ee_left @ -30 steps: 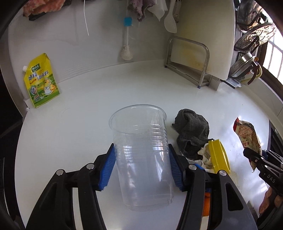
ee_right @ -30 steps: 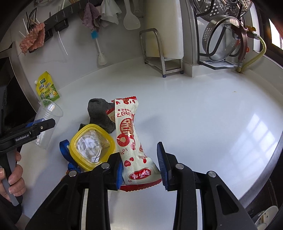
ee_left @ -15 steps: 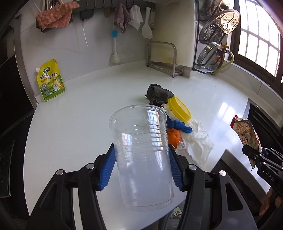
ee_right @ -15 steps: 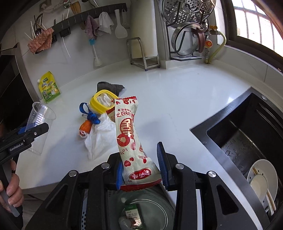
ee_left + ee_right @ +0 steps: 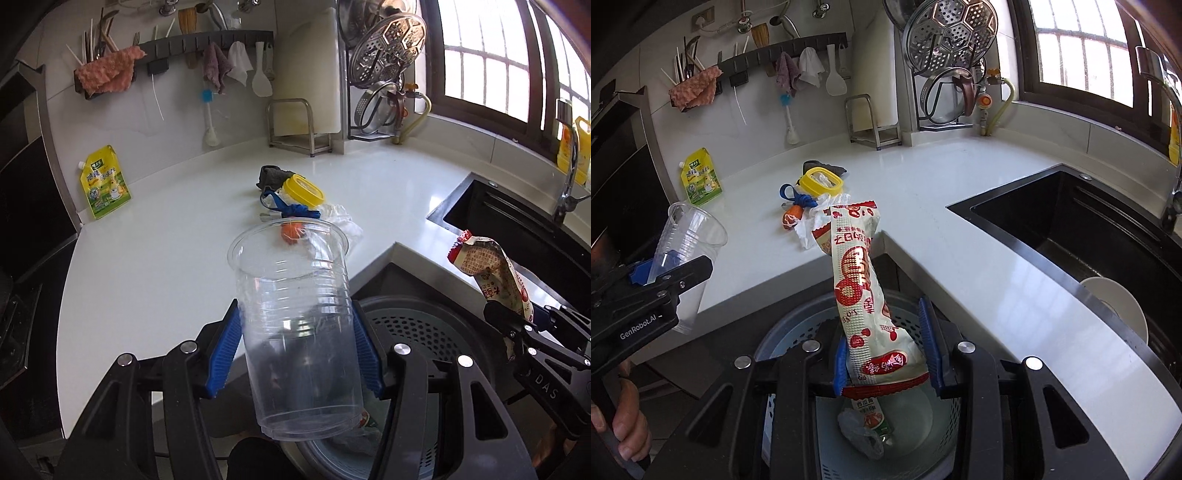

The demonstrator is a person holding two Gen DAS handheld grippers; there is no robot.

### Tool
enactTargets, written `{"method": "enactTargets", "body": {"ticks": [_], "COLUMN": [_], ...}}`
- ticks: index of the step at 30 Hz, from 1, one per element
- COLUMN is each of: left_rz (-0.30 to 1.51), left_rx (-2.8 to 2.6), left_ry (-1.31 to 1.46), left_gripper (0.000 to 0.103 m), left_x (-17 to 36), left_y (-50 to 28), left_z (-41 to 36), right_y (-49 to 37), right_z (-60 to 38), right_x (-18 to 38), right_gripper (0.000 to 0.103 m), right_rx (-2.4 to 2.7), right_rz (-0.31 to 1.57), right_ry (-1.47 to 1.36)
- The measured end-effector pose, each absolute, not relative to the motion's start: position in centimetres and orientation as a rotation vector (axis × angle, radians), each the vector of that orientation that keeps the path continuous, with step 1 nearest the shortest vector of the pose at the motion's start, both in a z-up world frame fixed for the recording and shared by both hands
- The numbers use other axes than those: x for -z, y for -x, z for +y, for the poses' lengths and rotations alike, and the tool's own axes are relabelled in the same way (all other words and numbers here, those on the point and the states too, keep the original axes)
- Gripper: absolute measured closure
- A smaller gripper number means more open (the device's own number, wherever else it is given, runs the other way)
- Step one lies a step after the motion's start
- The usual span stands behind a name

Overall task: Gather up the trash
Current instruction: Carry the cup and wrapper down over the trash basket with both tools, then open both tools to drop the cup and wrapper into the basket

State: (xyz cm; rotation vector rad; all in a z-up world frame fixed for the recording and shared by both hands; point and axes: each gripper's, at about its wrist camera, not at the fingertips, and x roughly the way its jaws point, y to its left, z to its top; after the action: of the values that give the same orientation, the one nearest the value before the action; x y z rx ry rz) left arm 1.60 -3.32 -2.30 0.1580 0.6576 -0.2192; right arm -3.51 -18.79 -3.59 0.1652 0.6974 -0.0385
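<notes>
My left gripper (image 5: pixel 297 347) is shut on a clear plastic cup (image 5: pixel 295 325), held upright over the edge of a grey perforated trash bin (image 5: pixel 417 328). My right gripper (image 5: pixel 886 354) is shut on a red-and-white snack wrapper (image 5: pixel 857 273), held directly above the same bin (image 5: pixel 798 332), which holds some trash at its bottom. The cup and left gripper show at the left of the right wrist view (image 5: pixel 683 240). The wrapper shows at the right of the left wrist view (image 5: pixel 491 273).
On the white counter (image 5: pixel 166 258) lie a yellow-lidded container (image 5: pixel 303 190), a blue strap, an orange item, a white plastic bag and a dark cloth (image 5: pixel 271 175). A yellow pouch (image 5: pixel 105 182) leans on the wall. A black sink (image 5: pixel 1089 236) with plates lies to the right.
Both grippers have pulled back from the counter, carrying the cup and the wrapper. They now hang over the trash bin below the counter's edge.
</notes>
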Motion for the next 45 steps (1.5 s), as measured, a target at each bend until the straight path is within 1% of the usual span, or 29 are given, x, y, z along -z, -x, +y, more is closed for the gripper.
{"method": "enactTargets", "body": {"ticks": [7,18,30,36,45], "left_rz": [0.714,0.799,0.839,0.866,0.878], "left_rx": [0.246,0.251,0.247,0.253,0.249], "left_ry": [-0.158,-0.148,-0.151,-0.143,-0.15], "left_gripper": [0.047,0.047,0.046,0.045,0.044], "left_x": [4.6,7.5,8.9,9.7,10.1], "left_y": [0.5,0.8,0.3,0.0,-0.2], "left_z": [-4.7,-5.5,-5.8,-5.9,-6.1], "right_y": [6.6,7.3,6.9,6.0,6.0], "right_z": [-18.6,-18.1,-18.6,-19.3,-19.6], "right_x": [5.5,7.5,9.3,11.2,11.2], "right_gripper": [0.071,0.07,0.07,0.07,0.07], "right_rx": [0.035,-0.005,-0.003,-0.006,-0.001], "right_rz": [0.734,0.785,0.843,0.896,0.897], "right_ry": [-0.142,-0.145,-0.158,-0.193,-0.183]}}
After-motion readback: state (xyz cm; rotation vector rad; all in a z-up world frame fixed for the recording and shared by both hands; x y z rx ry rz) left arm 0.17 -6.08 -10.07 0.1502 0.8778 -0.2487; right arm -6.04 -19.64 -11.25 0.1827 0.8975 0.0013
